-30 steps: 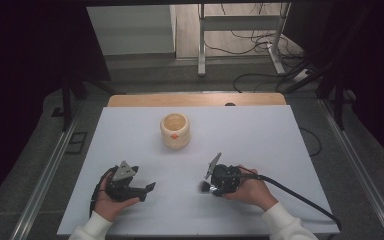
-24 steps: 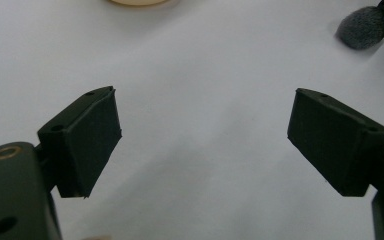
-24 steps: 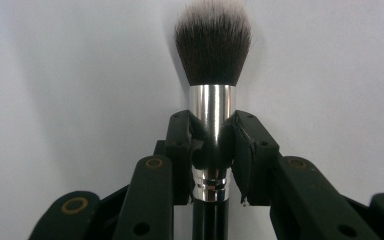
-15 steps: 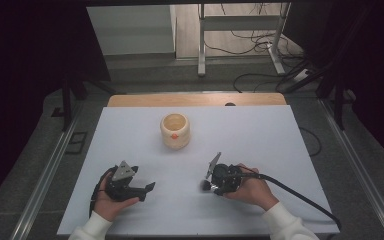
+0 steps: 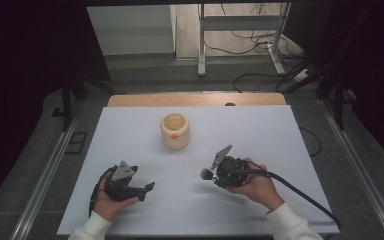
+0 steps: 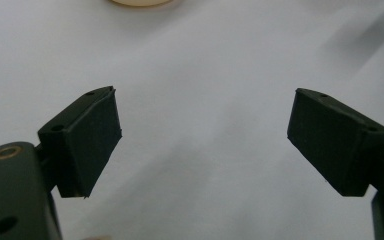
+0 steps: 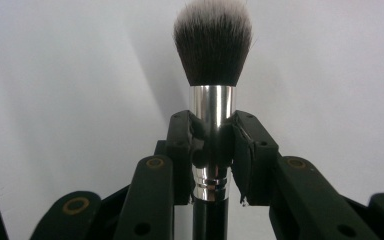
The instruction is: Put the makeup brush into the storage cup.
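Brush (image 7: 211, 75) sat clamped by its silver collar in the right gripper (image 5: 219, 167), bristles pointing left over the white table (image 5: 260, 135). Left gripper (image 6: 202, 142) rested near the front edge, jaws spread wide with nothing between them. Farther back stood a cream cup (image 5: 175, 131).

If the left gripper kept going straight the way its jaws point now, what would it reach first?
Probably bare table. The left gripper is open with nothing between its jaws, and the cream cup sits at the top edge, left of centre, so likely just off its line.
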`<state>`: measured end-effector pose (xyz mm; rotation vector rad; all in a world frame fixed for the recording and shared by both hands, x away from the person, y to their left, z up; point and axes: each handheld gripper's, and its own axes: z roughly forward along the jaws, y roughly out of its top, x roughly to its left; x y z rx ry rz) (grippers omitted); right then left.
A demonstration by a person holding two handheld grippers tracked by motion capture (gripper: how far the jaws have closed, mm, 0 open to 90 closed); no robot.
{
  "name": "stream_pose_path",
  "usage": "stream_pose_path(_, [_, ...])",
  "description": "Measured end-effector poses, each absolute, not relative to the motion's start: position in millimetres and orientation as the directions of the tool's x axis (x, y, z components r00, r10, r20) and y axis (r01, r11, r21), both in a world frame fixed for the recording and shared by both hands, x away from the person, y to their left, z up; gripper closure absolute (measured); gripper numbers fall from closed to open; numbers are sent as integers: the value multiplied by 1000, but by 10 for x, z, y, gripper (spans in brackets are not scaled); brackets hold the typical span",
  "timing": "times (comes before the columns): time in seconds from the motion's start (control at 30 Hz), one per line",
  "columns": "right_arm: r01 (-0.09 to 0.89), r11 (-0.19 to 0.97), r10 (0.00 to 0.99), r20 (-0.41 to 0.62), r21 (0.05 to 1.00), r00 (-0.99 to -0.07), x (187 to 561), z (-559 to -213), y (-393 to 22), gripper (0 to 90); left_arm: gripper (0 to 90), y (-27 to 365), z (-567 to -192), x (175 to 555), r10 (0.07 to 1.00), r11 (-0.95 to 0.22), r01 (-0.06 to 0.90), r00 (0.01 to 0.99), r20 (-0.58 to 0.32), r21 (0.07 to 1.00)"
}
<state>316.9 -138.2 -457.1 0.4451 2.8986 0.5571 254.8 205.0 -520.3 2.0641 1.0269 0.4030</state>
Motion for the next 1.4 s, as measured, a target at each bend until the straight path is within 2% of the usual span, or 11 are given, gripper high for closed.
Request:
stream_pose_path(0.6, [262, 845, 348, -108, 465, -931, 3181, -4437, -1465, 710, 144, 2048, -5198, 2545, 780, -369, 532, 623, -57, 762])
stream_pose_path(1.4, [354, 740, 463, -51, 572, -885, 3286, -4369, -1662, 710, 145, 2050, -5191, 2542, 781, -368, 528, 622, -53, 766])
